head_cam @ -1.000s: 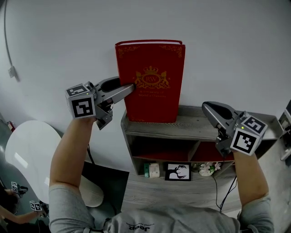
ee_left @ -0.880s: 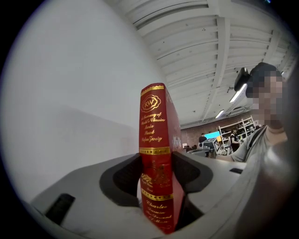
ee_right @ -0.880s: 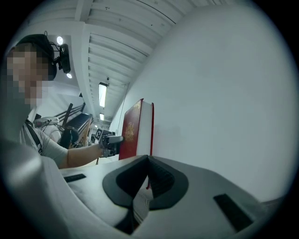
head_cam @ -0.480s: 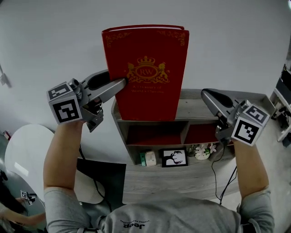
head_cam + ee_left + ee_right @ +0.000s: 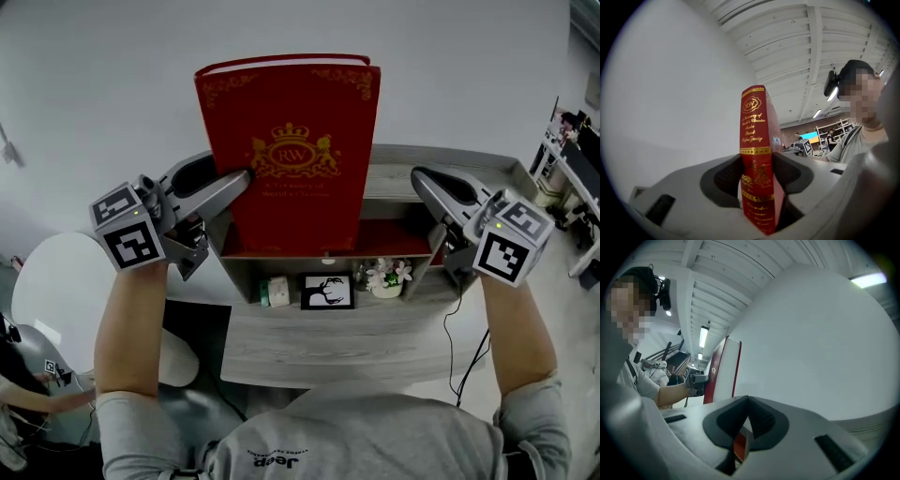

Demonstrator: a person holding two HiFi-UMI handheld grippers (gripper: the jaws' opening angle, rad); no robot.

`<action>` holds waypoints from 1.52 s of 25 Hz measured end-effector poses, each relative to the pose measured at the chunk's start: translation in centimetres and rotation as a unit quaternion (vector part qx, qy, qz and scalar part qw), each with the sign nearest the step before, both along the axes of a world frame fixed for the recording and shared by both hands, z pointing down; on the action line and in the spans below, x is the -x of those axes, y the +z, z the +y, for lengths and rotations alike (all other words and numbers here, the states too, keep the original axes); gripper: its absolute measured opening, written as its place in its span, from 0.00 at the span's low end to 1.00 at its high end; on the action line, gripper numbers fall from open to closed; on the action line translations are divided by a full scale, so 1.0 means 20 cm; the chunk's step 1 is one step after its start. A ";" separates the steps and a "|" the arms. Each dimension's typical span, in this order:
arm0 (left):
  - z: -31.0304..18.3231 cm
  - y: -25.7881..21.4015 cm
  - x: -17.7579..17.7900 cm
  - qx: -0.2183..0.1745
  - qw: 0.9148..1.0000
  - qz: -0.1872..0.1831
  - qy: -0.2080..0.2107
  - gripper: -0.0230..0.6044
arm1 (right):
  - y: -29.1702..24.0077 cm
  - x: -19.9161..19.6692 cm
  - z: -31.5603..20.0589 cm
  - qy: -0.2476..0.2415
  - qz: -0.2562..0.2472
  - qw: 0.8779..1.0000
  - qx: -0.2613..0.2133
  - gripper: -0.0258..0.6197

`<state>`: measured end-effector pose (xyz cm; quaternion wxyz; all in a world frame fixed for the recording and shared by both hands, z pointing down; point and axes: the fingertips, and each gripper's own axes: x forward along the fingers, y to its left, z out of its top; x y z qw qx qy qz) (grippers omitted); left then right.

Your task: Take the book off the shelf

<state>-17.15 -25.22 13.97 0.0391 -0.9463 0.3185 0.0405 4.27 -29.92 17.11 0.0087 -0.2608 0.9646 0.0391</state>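
A large red book (image 5: 291, 150) with a gold crest stands upright in the air, in front of the grey wooden shelf (image 5: 450, 166); its lower edge covers the shelf's upper compartment. My left gripper (image 5: 246, 176) is shut on the book's spine edge from the left. In the left gripper view the red spine (image 5: 757, 140) fills the gap between the jaws of the left gripper (image 5: 759, 165). My right gripper (image 5: 419, 176) hangs right of the book, shut and holding nothing. In the right gripper view the book's (image 5: 723, 371) page edge shows beyond the closed right gripper (image 5: 747, 401).
On the shelf's lower board stand a small green box (image 5: 275, 291), a framed deer picture (image 5: 327, 291) and a little flower pot (image 5: 384, 277). A white round table (image 5: 56, 281) lies at the left. A cable (image 5: 448, 333) hangs at the shelf's right. The white wall is behind.
The left gripper has carried the book off the shelf's top board, down and toward me. The right gripper stays shut beside it.
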 end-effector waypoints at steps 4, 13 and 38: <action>0.00 -0.01 -0.01 -0.006 1.000 0.005 0.023 0.43 | -0.05 0.01 -0.02 0.021 0.006 1.000 -0.003 0.07; -0.02 0.01 -0.01 0.046 0.998 0.017 0.046 0.43 | -0.07 0.03 -0.07 0.018 -0.002 0.999 0.051 0.07; -0.06 1.42 0.42 0.300 0.949 0.074 0.065 0.43 | 0.86 0.50 -0.19 0.076 0.053 0.982 0.162 0.07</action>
